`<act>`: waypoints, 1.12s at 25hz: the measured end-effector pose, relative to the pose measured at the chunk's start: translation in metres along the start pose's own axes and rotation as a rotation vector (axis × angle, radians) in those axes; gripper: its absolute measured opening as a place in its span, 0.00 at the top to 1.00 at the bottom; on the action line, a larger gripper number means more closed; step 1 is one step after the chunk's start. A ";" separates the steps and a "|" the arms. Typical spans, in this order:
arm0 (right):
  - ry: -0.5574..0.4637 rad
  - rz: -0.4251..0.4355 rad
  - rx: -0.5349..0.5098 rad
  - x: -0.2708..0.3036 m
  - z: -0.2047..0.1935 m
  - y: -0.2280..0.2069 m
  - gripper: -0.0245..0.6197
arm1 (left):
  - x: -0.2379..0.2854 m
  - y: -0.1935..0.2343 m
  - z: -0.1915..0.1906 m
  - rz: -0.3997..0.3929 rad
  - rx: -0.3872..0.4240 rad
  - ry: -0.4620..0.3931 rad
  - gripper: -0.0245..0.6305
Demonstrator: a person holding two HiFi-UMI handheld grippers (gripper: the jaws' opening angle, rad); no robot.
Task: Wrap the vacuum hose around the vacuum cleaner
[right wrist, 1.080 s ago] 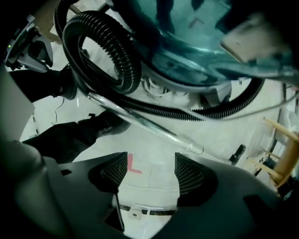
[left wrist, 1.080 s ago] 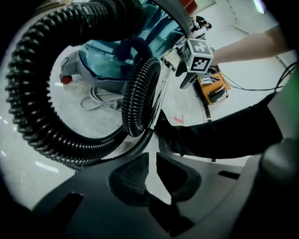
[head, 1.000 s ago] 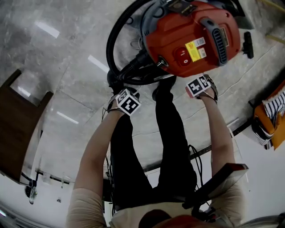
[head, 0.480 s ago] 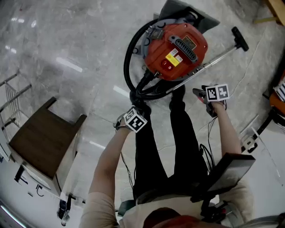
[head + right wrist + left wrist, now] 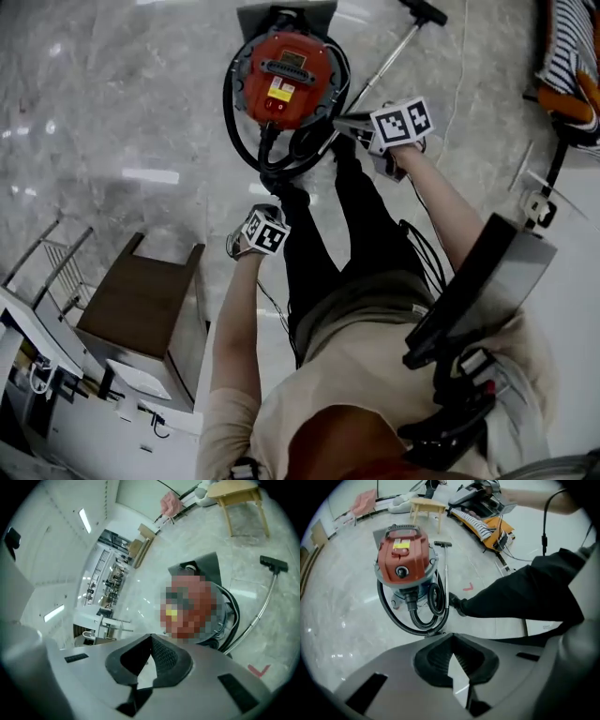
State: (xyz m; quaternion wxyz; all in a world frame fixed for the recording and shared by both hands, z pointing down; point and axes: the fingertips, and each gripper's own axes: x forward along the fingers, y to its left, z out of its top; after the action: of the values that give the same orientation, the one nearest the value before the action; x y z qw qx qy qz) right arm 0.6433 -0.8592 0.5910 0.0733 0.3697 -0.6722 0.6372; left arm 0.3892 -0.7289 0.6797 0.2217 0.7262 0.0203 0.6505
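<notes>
A glossy, pale grey marbled floor [image 5: 112,112] lies under everything, and ceiling lights are mirrored in it; the room is large and open. At the left of the head view a dark brown wooden side table [image 5: 141,300] is set beside white furniture [image 5: 28,328]. Further right, at the top, the round red vacuum cleaner [image 5: 284,80] stands on a grey mat [image 5: 286,14]. The black ribbed hose [image 5: 228,108] is looped round its left side and front, with more coils bunched at the front near the person's feet. A thin metal wand [image 5: 386,58] runs from there up to the right and ends in a black floor nozzle [image 5: 424,11].

The left gripper [image 5: 453,665] is held well back from the machine, beside the person's black-trousered legs [image 5: 323,244]; its jaws are closed together with nothing between them. The right gripper [image 5: 147,663] is held close to the vacuum's right side, jaws likewise closed and empty.

Only the gripper views show a pink cloth [image 5: 363,501], a light wooden stool [image 5: 427,509] and a red mark [image 5: 468,588] on the floor. Striped fabric [image 5: 480,524] is seen behind the vacuum from the left gripper. Lit shelving [image 5: 108,588] is shown by the right gripper view alone.

The right half of the left gripper view is crossed by the legs, and the floor there is hidden.
</notes>
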 end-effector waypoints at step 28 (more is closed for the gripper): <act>0.193 0.049 -0.738 -0.097 0.042 0.222 0.96 | -0.393 -0.003 0.200 0.214 -0.455 -0.975 0.95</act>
State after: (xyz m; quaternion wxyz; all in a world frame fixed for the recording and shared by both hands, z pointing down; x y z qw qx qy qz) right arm 0.5978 -0.8772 0.3503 0.2491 0.2406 -0.8552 0.3855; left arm 0.5204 -0.9098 0.2996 0.2895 0.8752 -0.2998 0.2455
